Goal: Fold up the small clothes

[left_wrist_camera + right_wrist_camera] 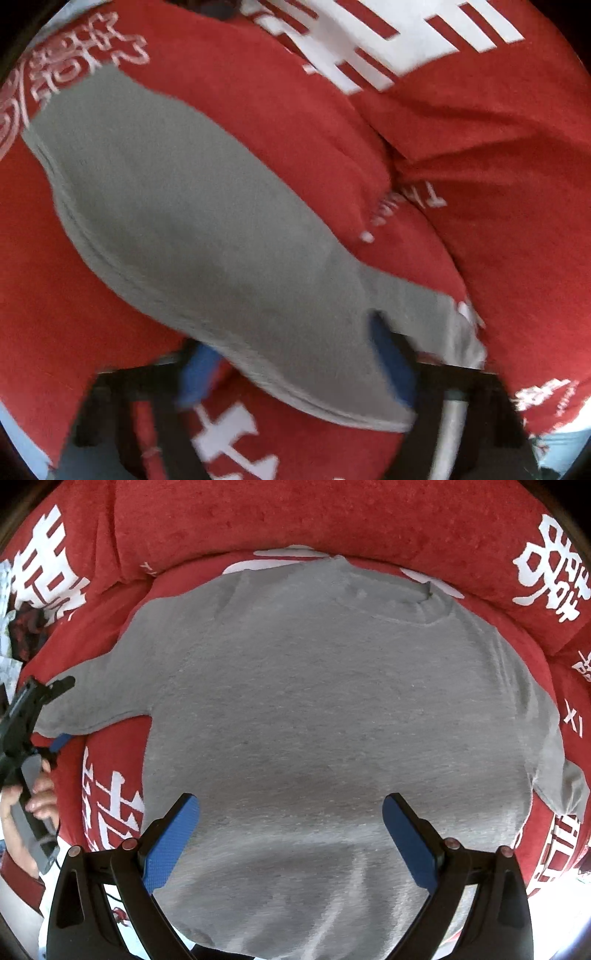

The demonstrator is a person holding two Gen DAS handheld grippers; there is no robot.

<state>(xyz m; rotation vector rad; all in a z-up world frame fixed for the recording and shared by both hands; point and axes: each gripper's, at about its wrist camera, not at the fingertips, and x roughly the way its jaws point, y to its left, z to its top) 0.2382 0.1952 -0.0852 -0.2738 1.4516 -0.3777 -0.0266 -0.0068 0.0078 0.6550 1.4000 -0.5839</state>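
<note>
Careful: your left gripper (pixel 295 373) has its jaws around the sleeve (pixel 177 206) of the grey shirt (pixel 332 709) spread on the red bedding (pixel 295 517), whether clamped you cannot tell, your right gripper (pixel 291 843) gapes empty above the hem, and a loose pinch could drop the sleeve mid-fold.

Two wrist fisheyes, one close, one wider.
The left view looks closely along a sleeve of the grey knit T-shirt (pixel 207 206); the right view looks down over its whole body (pixel 332 709) on red printed cloth (pixel 295 513), the sleeve being shared.
</note>
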